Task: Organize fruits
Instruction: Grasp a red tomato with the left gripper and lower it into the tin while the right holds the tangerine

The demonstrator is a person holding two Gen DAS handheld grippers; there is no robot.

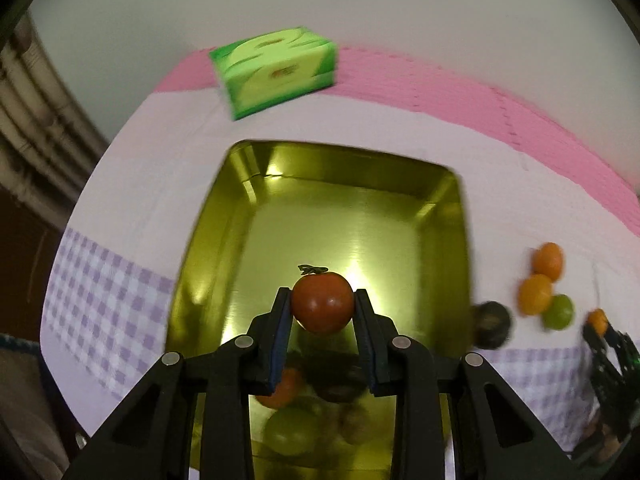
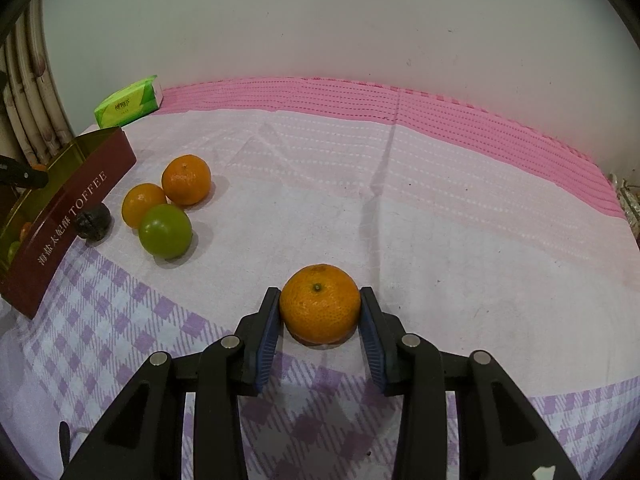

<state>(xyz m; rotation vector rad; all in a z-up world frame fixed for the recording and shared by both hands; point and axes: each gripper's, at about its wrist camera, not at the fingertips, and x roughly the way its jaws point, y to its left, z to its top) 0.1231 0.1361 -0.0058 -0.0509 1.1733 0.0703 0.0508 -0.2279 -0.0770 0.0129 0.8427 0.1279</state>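
step: loading fruit into gold tin [image 1: 452, 216] | left gripper [image 1: 322, 300] clamped on red tomato [image 1: 322, 307] above tin | right gripper [image 2: 320, 308] pinching orange [image 2: 319, 304] on cloth | next: set tomato in bare spot, clear of fruit already inside | loose: two oranges, green fruit [image 2: 165, 231], dark fruit [image 2: 94, 220] beside tin; tissue box [image 1: 276, 68] well clear

A small red tomato [image 1: 322, 306] with green stem hangs above the golden tin [image 1: 208, 240]. A big orange mandarin [image 2: 319, 305] rests on the cloth, stem up. Two oranges [image 2: 186, 179] and a green fruit [image 2: 165, 231] touch each other near the tin.
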